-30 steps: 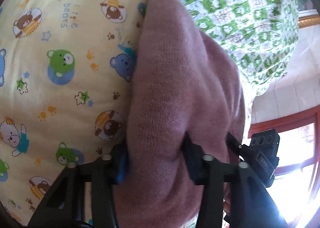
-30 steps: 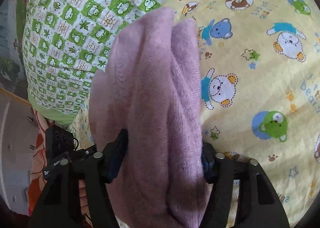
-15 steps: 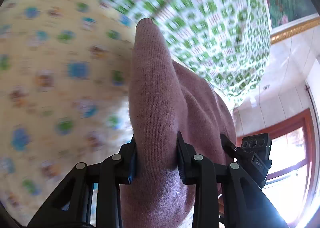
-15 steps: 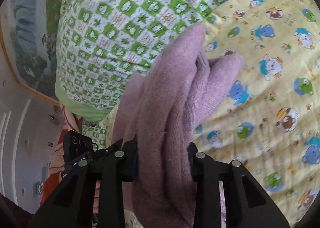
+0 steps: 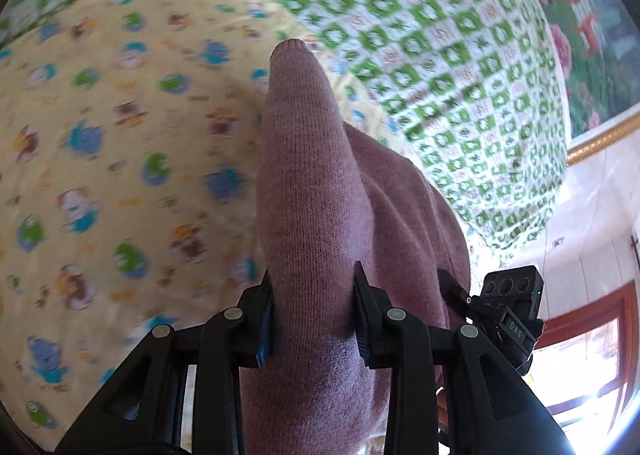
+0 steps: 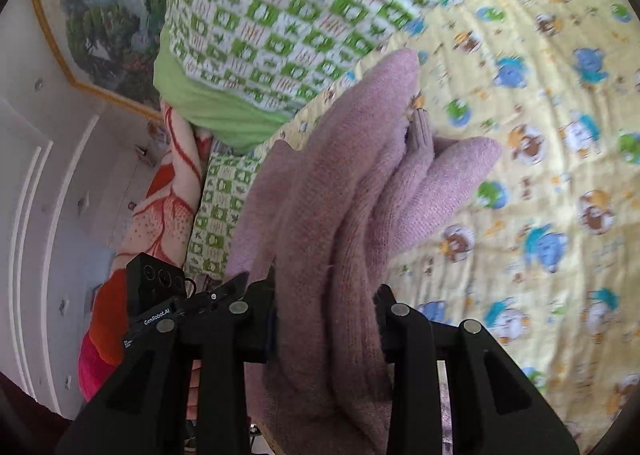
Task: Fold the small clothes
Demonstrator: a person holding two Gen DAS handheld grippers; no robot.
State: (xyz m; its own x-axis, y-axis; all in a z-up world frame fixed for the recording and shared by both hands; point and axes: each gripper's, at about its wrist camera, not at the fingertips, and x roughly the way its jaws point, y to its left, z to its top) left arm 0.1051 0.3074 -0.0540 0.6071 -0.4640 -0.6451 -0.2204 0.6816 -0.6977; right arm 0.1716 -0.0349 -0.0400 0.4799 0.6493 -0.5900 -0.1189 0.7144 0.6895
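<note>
A mauve pink knitted garment (image 5: pixel 312 183) hangs bunched between both grippers, lifted above the yellow bear-print sheet (image 5: pixel 100 159). My left gripper (image 5: pixel 314 315) is shut on one thick fold of it. My right gripper (image 6: pixel 326 319) is shut on another fold of the same garment (image 6: pixel 340 195), whose loose ends droop forward over the sheet (image 6: pixel 540 175). The right gripper's body shows at the right of the left wrist view (image 5: pixel 508 307), and the left gripper's body shows at the left of the right wrist view (image 6: pixel 156 295), so the two stand close side by side.
A green-and-white checked quilt (image 5: pixel 440 47) lies bunched at the far side of the bed, also in the right wrist view (image 6: pixel 280 15). An orange-red patterned pillow (image 6: pixel 160 195) lies beside it. A window (image 5: pixel 592 367) and white wall panels (image 6: pixel 36 195) are beyond.
Both grippers have risen and tilted with the garment, which has lifted off the sheet and now hangs narrower between them. More of the quilt and wall shows.
</note>
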